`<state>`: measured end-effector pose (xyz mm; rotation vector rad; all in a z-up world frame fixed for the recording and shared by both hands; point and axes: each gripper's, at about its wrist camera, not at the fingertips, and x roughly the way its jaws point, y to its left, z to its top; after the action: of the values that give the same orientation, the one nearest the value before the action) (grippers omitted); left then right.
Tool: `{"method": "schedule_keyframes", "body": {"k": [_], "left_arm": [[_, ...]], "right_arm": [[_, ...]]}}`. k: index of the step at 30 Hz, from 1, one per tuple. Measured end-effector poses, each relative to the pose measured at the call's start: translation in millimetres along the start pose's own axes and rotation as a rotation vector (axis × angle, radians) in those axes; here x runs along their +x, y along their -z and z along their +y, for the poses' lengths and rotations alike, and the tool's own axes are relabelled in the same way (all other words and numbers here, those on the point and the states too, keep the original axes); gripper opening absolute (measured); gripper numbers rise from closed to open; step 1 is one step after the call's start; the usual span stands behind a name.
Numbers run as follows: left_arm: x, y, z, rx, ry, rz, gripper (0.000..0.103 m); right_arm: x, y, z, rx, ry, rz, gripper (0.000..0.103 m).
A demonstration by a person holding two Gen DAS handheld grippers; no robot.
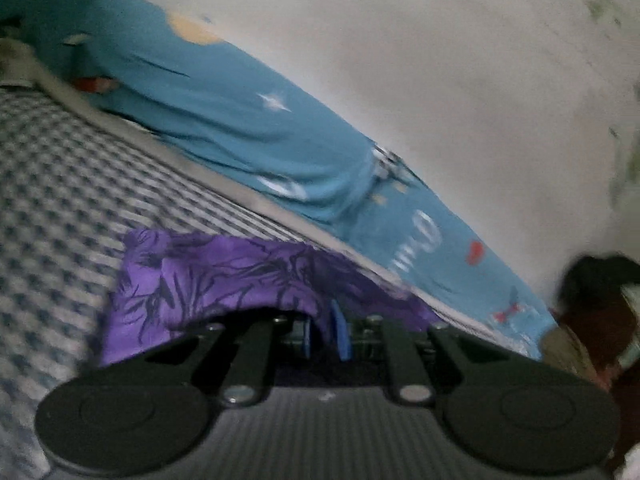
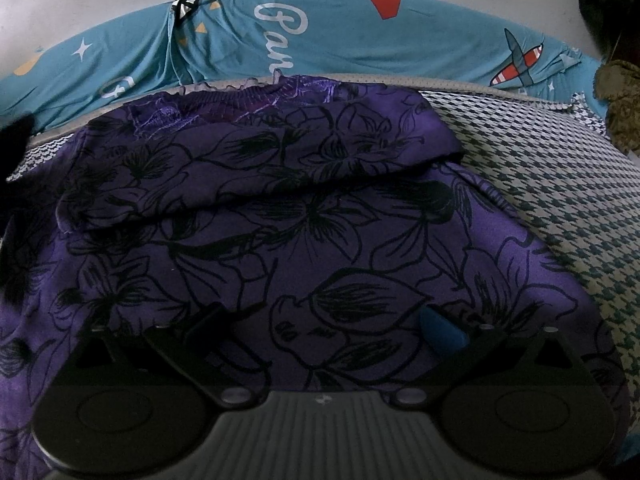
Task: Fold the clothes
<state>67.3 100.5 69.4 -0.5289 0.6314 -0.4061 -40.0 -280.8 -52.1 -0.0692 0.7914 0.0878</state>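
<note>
Purple dress [image 2: 280,208] is lying on the checked bed [image 2: 560,200], its top folded over. Left hand-held gripper [image 1: 326,332] is pinching the dress edge. Right hand-held gripper [image 2: 320,332] is resting on it, jaws spread wide.

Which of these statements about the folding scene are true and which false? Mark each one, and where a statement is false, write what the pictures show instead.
1. The garment being folded is purple with a dark flower print. True: the purple garment carries black outlined flowers.
2. The garment lies on a plain white sheet. False: it lies on a houndstooth check cover.
3. A teal fabric with a printed aeroplane runs behind the check cover. True.
4. The left gripper stands wide open over bare cover. False: it is shut, with purple cloth draped at its fingers.
5. Part of the garment is already folded over itself. True: a folded layer lies across its far end.
</note>
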Motion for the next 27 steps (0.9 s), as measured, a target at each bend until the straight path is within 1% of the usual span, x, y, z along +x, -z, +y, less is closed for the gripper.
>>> {"method": "schedule_keyframes", "body": {"k": [3, 4, 6, 8, 9, 10, 11, 12, 13, 14, 18, 21, 23, 27], "left_arm": [[12.7, 19.1, -19.5, 0.065, 0.062, 0.088, 0.012], [16.6, 25.8, -25.7, 0.089, 0.081, 0.119, 0.013], [20.5, 36.9, -35.7, 0.132, 0.099, 0.157, 0.017], [18.8, 44.1, -39.8, 0.152, 0.112, 0.174, 0.031], [17.1, 46.6, -41.0, 0.159, 0.117, 0.177, 0.034], [15.1, 47.0, -40.8, 0.154, 0.125, 0.175, 0.041], [12.6, 46.0, -39.4, 0.146, 0.14, 0.173, 0.051], [11.1, 45.1, -39.8, 0.149, 0.156, 0.176, 0.057], [9.8, 44.3, -40.6, 0.154, 0.171, 0.18, 0.068], [8.5, 43.4, -41.3, 0.158, 0.186, 0.183, 0.075], [3.2, 50.9, -54.3, 0.237, 0.209, 0.203, 0.079], [1.6, 58.2, -62.7, 0.261, 0.227, 0.227, 0.082], [1.1, 62.5, -68.9, 0.282, 0.238, 0.248, 0.086], [3.7, 73.0, -81.4, 0.37, 0.197, 0.279, 0.089]], "right_arm": [[0.2, -0.3, -0.2, 0.001, -0.001, 0.0, 0.103], [0.2, -0.3, -0.2, 0.002, -0.001, 0.0, 0.103], [0.0, -0.7, -0.2, 0.002, -0.001, 0.001, 0.103], [0.2, -1.0, 0.0, 0.001, 0.0, 0.001, 0.103], [0.2, -1.1, 0.0, 0.001, 0.0, 0.002, 0.103], [0.2, -1.1, -0.2, 0.002, -0.001, 0.002, 0.103], [0.2, -1.1, -0.3, 0.003, -0.001, 0.002, 0.103], [0.2, -1.0, -0.2, 0.003, -0.001, 0.003, 0.103], [0.2, -1.0, -0.1, 0.003, 0.0, 0.002, 0.103], [0.3, -1.1, 0.2, 0.002, 0.001, 0.002, 0.103], [0.5, -1.1, 0.9, 0.002, 0.003, 0.001, 0.103], [0.4, -0.8, 1.3, 0.002, 0.006, -0.001, 0.103], [0.5, -0.7, 1.7, 0.002, 0.008, -0.002, 0.103], [0.2, -0.2, 0.5, 0.002, 0.004, -0.005, 0.103]]}}
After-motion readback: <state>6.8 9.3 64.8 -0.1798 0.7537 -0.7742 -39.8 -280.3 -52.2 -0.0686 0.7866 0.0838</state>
